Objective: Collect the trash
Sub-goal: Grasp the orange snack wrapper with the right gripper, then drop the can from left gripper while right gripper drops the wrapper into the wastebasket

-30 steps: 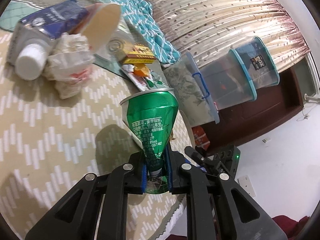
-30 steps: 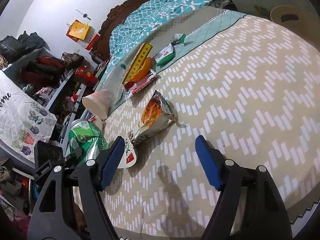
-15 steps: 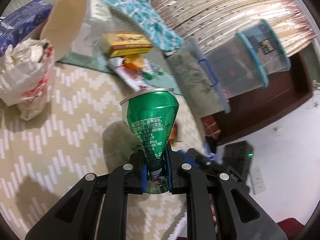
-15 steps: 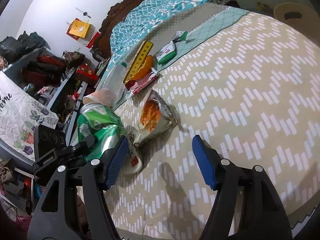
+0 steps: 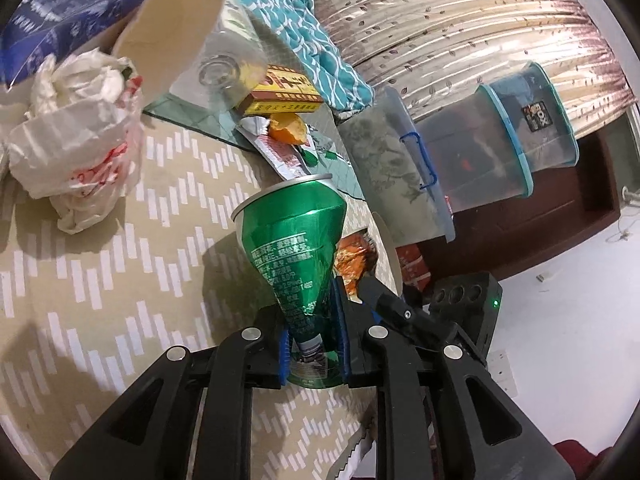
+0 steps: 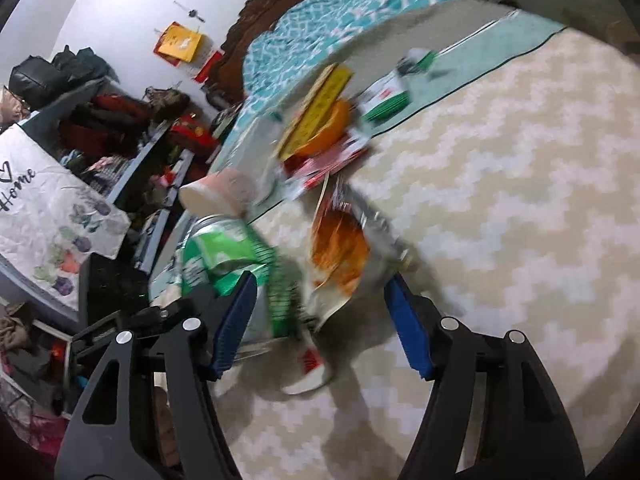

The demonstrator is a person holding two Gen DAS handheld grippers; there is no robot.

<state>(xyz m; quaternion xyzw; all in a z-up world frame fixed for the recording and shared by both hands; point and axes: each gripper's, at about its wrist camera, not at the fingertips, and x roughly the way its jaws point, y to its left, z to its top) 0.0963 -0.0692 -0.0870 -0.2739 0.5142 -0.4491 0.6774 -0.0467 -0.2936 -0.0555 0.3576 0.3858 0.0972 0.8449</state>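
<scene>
A crushed green can (image 5: pixel 292 240) stands up between the pads of my left gripper (image 5: pixel 310 308). The pads still press its narrow lower end while the jaws are opening. In the right wrist view the can (image 6: pixel 216 248) sits just beyond the left finger of my right gripper (image 6: pixel 320 284). An orange and silver snack bag (image 6: pixel 340 248) lies on the bedspread between that gripper's blue pads. Its jaws are closing, and the pads are apart from the bag. The view is blurred.
More litter lies on the zigzag bedspread (image 5: pixel 80 280): a crumpled white plastic bag (image 5: pixel 76 148), paper cup (image 5: pixel 176 28), blue carton (image 5: pixel 60 28), clear bottle (image 5: pixel 224 68), yellow box (image 5: pixel 284 96), orange peel (image 5: pixel 288 132). Plastic storage bins (image 5: pixel 500 140) stand past the bed's edge.
My left gripper carried the can toward the snack bag and the right gripper. My right gripper moved forward so the bag lies between its fingers, which stand closer together.
</scene>
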